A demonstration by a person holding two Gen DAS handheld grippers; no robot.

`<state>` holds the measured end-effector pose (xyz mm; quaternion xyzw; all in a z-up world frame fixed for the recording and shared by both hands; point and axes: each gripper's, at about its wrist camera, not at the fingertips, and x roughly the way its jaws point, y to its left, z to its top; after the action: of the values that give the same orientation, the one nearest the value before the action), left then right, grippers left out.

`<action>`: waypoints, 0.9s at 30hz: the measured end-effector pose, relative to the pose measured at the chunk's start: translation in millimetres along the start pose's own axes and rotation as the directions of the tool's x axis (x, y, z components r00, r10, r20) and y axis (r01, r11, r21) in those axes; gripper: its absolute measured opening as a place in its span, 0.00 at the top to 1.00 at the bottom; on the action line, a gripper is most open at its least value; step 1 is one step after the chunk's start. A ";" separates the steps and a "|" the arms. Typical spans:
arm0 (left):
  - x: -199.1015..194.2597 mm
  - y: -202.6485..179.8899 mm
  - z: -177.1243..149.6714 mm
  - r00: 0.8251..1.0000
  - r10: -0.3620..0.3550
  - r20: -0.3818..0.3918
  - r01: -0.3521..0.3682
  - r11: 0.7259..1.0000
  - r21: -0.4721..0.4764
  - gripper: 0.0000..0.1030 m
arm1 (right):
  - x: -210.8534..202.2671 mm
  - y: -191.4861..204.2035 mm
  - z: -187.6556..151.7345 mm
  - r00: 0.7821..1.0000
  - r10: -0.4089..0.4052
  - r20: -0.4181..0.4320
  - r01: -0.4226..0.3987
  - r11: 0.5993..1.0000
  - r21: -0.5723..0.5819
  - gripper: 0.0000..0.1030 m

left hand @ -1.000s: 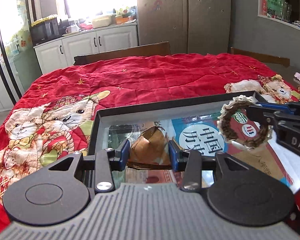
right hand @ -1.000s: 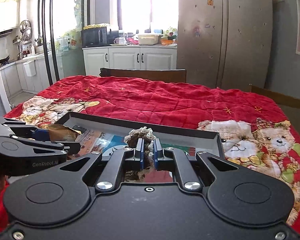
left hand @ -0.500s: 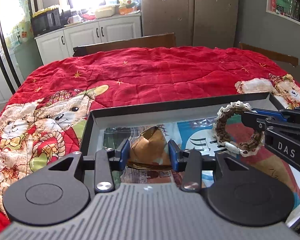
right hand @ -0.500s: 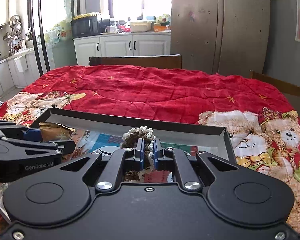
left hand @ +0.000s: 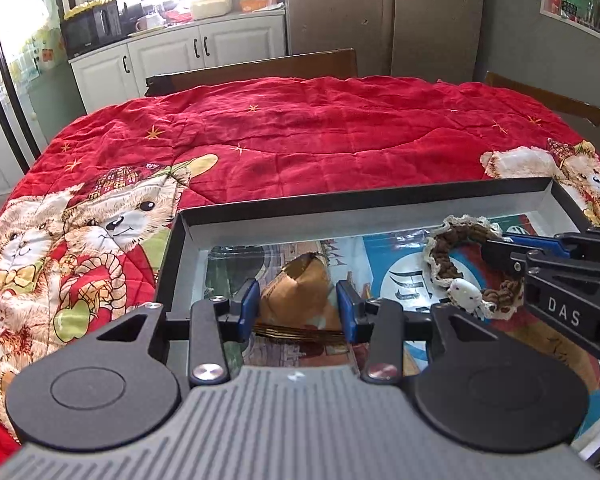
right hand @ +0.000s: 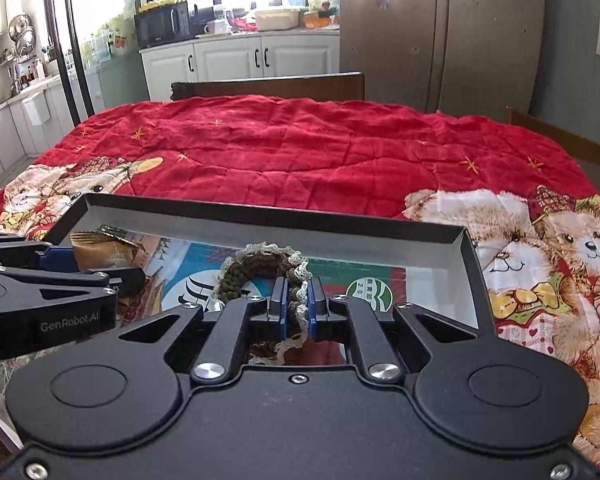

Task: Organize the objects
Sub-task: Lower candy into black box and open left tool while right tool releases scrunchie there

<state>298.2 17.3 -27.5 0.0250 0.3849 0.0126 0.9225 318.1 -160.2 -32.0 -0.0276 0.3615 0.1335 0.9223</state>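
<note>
A shallow black tray with a printed sheet in its bottom lies on the red quilt. My left gripper is shut on a gold-brown foil packet held low over the tray's left part. My right gripper is shut on a brown crocheted ring with cream lace edge, low over the tray's middle. A small white charm hangs on the ring.
A red quilt with teddy bear prints covers the table. Wooden chair backs stand at the far edge. White kitchen cabinets and a tall grey cupboard lie beyond.
Both grippers have come down and forward over the tray with their loads still held. The crocheted ring now sits lower against the tray's printed sheet.
</note>
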 end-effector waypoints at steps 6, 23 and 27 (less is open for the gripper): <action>0.1 -0.1 -0.2 1.000 0.003 0.001 -0.003 1.000 0.006 0.54 | 3.0 0.3 -0.2 1.000 -0.003 -0.023 0.003 1.000 0.000 0.89; -16.3 1.0 -2.2 0.998 0.011 0.057 -0.013 1.000 0.027 0.20 | -7.3 1.1 2.2 1.000 -0.026 -0.006 0.026 1.000 -0.005 0.65; -27.0 2.9 -1.3 0.997 0.009 0.080 -0.011 1.000 0.019 0.16 | -16.4 1.5 2.8 1.000 -0.022 0.006 0.022 1.000 -0.008 0.63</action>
<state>278.3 19.0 -9.1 0.0363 0.3474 0.0123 0.9369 308.0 -162.0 -18.8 -0.0347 0.3581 0.1249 0.9246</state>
